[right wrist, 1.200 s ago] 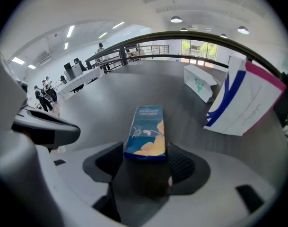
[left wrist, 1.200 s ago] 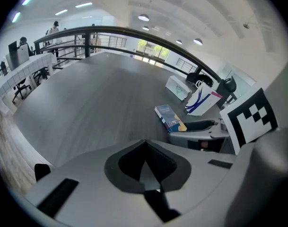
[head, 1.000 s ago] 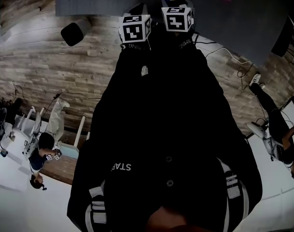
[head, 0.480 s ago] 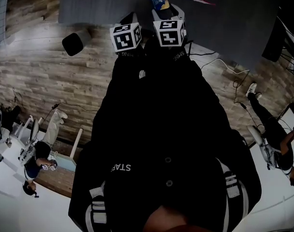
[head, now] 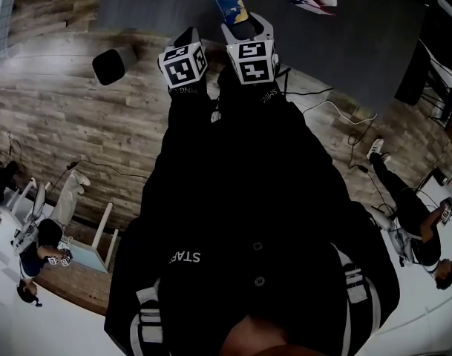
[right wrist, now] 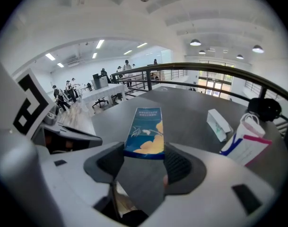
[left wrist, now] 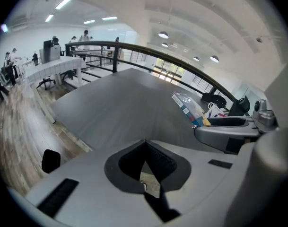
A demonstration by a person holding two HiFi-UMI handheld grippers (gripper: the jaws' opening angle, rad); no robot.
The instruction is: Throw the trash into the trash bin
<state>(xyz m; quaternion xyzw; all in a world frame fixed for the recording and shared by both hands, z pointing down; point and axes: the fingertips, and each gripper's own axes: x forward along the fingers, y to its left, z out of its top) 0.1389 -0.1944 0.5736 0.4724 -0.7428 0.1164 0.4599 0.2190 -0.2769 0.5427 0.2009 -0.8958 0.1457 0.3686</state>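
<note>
Right gripper view puts the task's thing straight ahead of us: a long, flat blue carton with a yellow flower print, lying flat on the grey table with its short near end at the mouth of the right hand-held gripper. That gripper's jaws stand apart, one pad on each side of the carton's end. We cannot tell whether the pads touch its edges.

The left hand-held gripper is clenched on nothing, its pads meeting at the tip, and it points over bare table beside the carton.

We judge the carton to be light, thin card, stiff along its length but easy to crush if empty. Its printed faces look smooth and may slip. The better hold, we think, is across the narrow width near this end, pads on the two long edges. A gentle squeeze should do, and the far end may droop once lifted.

A small white box and a paper bag sit well apart to the right. On the wood floor in the head view stands a dark round container, possibly the bin.
</note>
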